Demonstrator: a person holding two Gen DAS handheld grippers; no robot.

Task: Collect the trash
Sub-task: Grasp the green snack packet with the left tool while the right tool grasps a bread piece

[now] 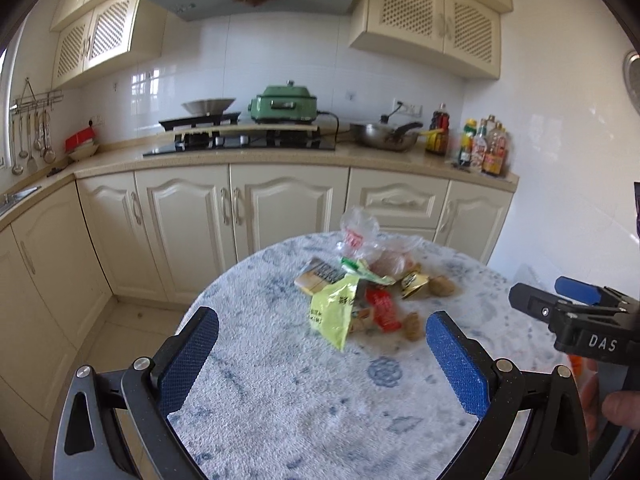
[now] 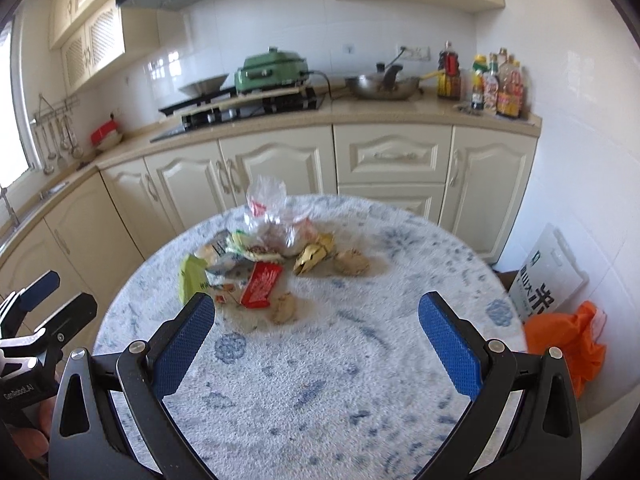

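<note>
A heap of trash lies on the round table [image 1: 280, 400] [image 2: 360, 380] with its blue-patterned white cloth: a yellow-green wrapper [image 1: 334, 312] [image 2: 191, 278], a red packet [image 1: 383, 307] [image 2: 262, 284], a clear plastic bag [image 1: 360, 232] [image 2: 267, 200], a gold wrapper [image 1: 414, 282] [image 2: 311, 260] and brown crumpled lumps [image 1: 442, 286] [image 2: 285, 309]. My left gripper [image 1: 322, 328] hovers open in front of the heap, nothing between its blue pads. My right gripper [image 2: 316, 320] is also open and empty, a little nearer than the heap. Each gripper shows at the edge of the other's view.
Cream kitchen cabinets and a counter [image 1: 280, 156] stand behind the table, with a stove, a green cooker [image 1: 285, 104], a pan and bottles [image 2: 496, 88]. On the floor at the right lie an orange bag [image 2: 568, 344] and a white sack [image 2: 548, 272].
</note>
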